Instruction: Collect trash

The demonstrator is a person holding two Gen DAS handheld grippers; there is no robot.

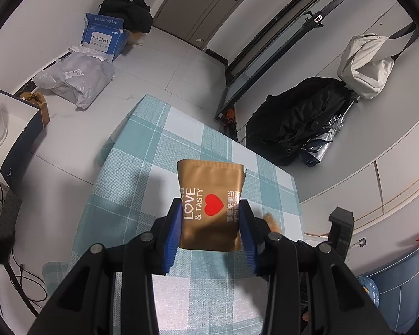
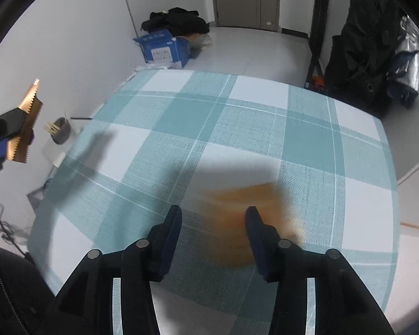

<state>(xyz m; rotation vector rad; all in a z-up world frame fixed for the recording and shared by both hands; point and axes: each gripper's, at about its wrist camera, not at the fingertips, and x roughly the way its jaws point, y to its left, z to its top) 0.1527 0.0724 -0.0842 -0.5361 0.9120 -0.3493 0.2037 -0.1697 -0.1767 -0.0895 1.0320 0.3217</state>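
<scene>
Now, starting at the left: the left gripper [image 1: 211,217] has its blue fingers [image 1: 173,233] pinching a gold snack packet [image 1: 211,205] by its two side edges, holding it up clear of the checked worktop [image 1: 142,167]. My read is that it's gripped low and across the width so the stiff foil stands upright and doesn't flop, ready to be carried off as trash. Through the left wrist camera the front of the packet is plain: a red heart and printed words, top seam towards the far side. Past its right edge, down on the cloth, a small orange-brown scrap [image 1: 272,222] peeps out, mostly hidden behind the fingers.

Swinging right: the right wrist camera picks up what the left one can't. At its far left edge the same gold packet [image 2: 25,128] shows edge-on, zigzag seam visible, clamped in the left gripper [image 2: 2,136], hanging over the worktop's left edge, beside a small dark pot of sticks [image 2: 61,134]. Straight ahead, the right gripper [image 2: 213,219] points down at an orange thing [image 2: 237,212] lying on the worktop [image 2: 265,128], but it is smeared by blur, so what it is I cannot say. The right fingers [image 2: 171,233] stand apart, one either side of the blur's near part; the right one overlaps it, yet I see no firm pinch. That looks like a second piece of trash being lined up for a grab while the first stays safely out of the way.
</scene>
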